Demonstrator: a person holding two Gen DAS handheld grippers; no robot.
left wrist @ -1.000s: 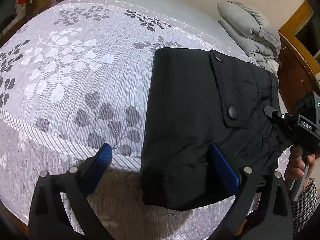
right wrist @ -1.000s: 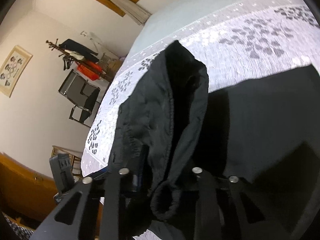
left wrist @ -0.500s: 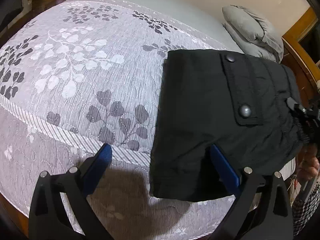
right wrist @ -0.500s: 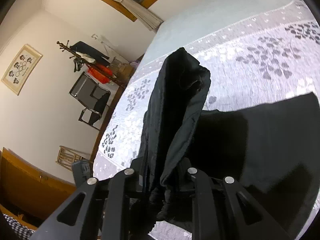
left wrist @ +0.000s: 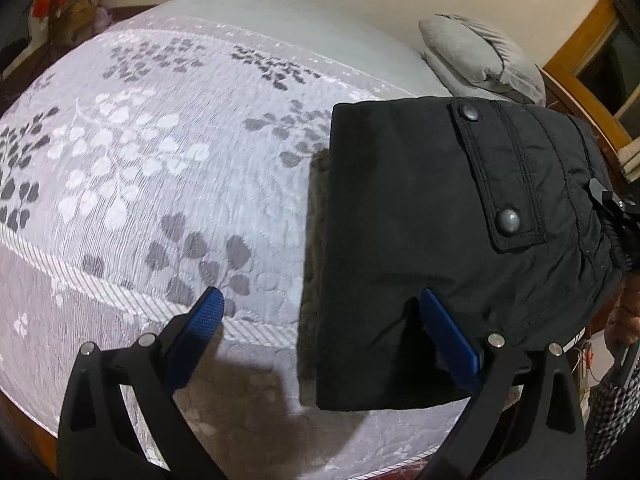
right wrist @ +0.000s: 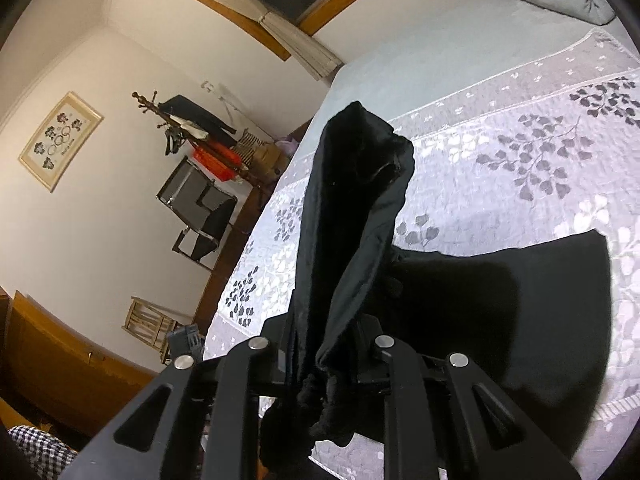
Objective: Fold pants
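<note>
Black pants [left wrist: 400, 220] lie folded on the flowered bedspread [left wrist: 140, 160], pocket flap with two snaps facing up. My left gripper [left wrist: 320, 308] hovers open over the bed's near edge. Its right blue pad [left wrist: 448, 336] is above the pants' near corner and its left pad is over bare bedspread. My right gripper [left wrist: 612, 204] bites the waistband at the right edge of that view. In the right wrist view the right gripper [right wrist: 324, 344] is shut on the bunched waistband, and the pants [right wrist: 360, 208] rise as a tall fold above the bedspread [right wrist: 520, 140].
A grey folded duvet [left wrist: 480, 56] lies at the head of the bed by wooden furniture [left wrist: 580, 92]. A person's hand [left wrist: 624, 320] and checked sleeve [left wrist: 612, 412] show at the right. A folding chair [right wrist: 200, 208] and coat stand [right wrist: 180, 128] stand beyond the bed.
My right gripper has risen with the waistband, so the pants' edge stands higher off the bed. The left gripper has pulled up and back a little, still open.
</note>
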